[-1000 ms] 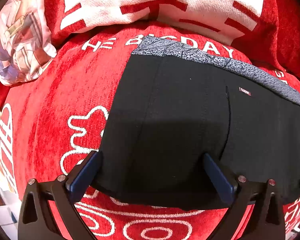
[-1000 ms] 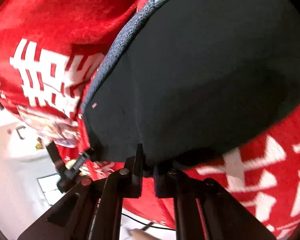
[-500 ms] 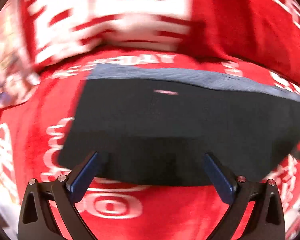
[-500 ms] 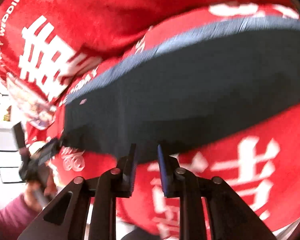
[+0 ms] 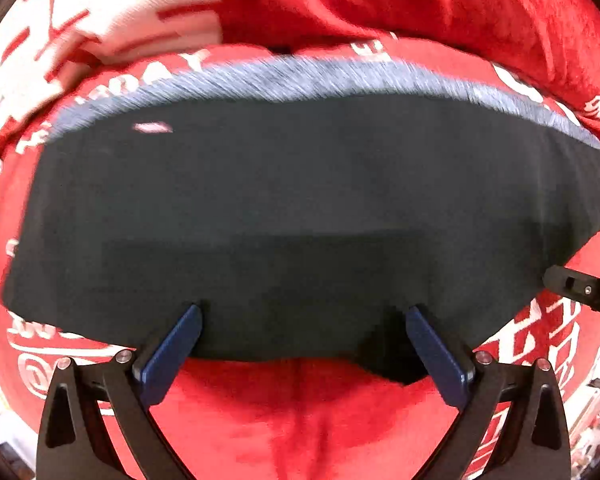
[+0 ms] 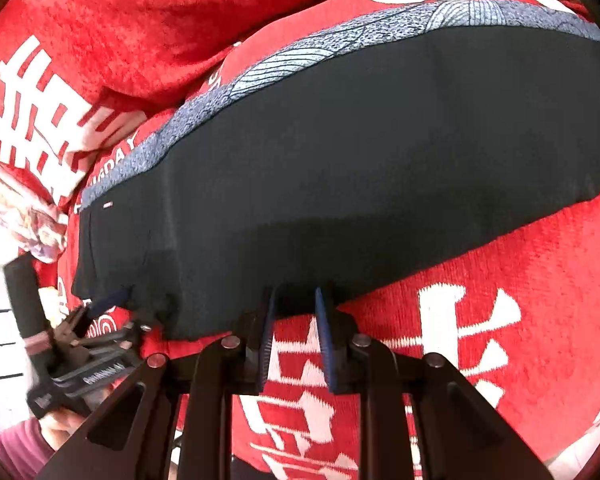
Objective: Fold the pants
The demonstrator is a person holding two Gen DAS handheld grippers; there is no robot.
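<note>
The black pants (image 5: 300,208) with a grey patterned waistband (image 5: 300,80) lie flat on the red cover; they also show in the right wrist view (image 6: 360,168). My left gripper (image 5: 302,320) is wide open at the pants' near edge, its blue fingers (image 5: 172,352) resting against the hem. My right gripper (image 6: 294,300) is open by a narrow gap at the pants' near edge, with nothing between its pads. The left gripper also shows in the right wrist view (image 6: 104,312) at the pants' left corner.
A red cover with white lettering (image 6: 460,340) spreads over the sofa or bed. A red cushion with white characters (image 6: 48,112) lies behind. A patterned pillow (image 6: 20,216) sits at the far left. The right gripper's tip (image 5: 580,292) shows in the left wrist view.
My right gripper has opened and let go of the pants' edge, which now lies flat. Both grippers have swung round to face the pants' long edge.
</note>
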